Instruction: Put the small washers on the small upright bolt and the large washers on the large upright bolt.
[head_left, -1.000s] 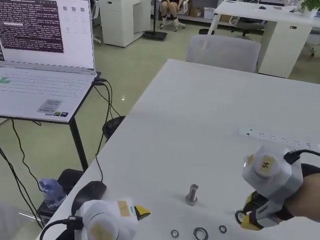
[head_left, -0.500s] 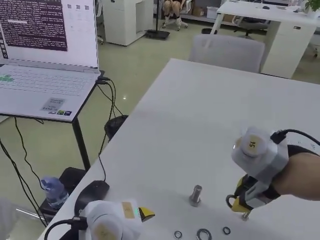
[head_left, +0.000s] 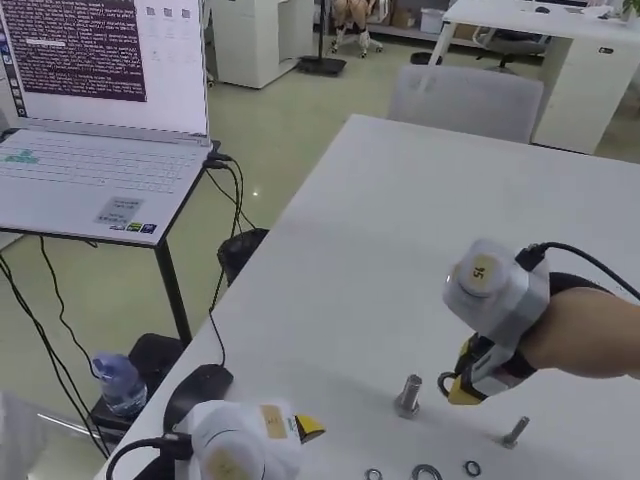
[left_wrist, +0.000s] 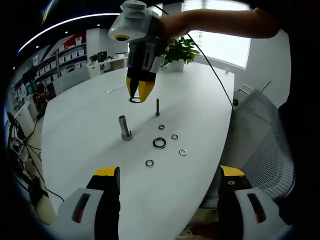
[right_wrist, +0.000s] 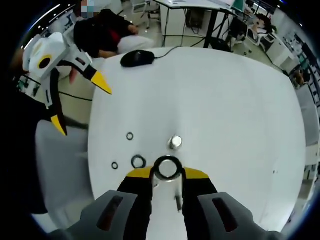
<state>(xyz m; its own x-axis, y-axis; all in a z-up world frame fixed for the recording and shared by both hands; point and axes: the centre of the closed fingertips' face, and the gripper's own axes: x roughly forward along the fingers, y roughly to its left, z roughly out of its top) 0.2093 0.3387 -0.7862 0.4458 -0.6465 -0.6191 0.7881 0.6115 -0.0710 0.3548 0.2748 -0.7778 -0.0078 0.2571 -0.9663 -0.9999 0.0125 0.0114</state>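
The right gripper's (head_left: 455, 385) fingers (right_wrist: 195, 173) are closed on a large washer (right_wrist: 156, 169), held just right of the large upright bolt (head_left: 408, 394). The small bolt (head_left: 515, 431) stands farther right. Loose washers (left_wrist: 159, 143), one large and the others small, lie on the table (head_left: 400, 250) nearer the person. The left gripper's (left_wrist: 170, 172) fingers (left_wrist: 107, 175) are spread wide and empty at the near left.

The large bolt (left_wrist: 124, 129) and small bolt (left_wrist: 157, 106) stand upright on the counter (left_wrist: 80, 125). One large washer (left_wrist: 159, 143) and four small washers (left_wrist: 174, 136) lie flat near them. A second large washer (right_wrist: 156, 168) is pinched in the right tongs (right_wrist: 167, 173).
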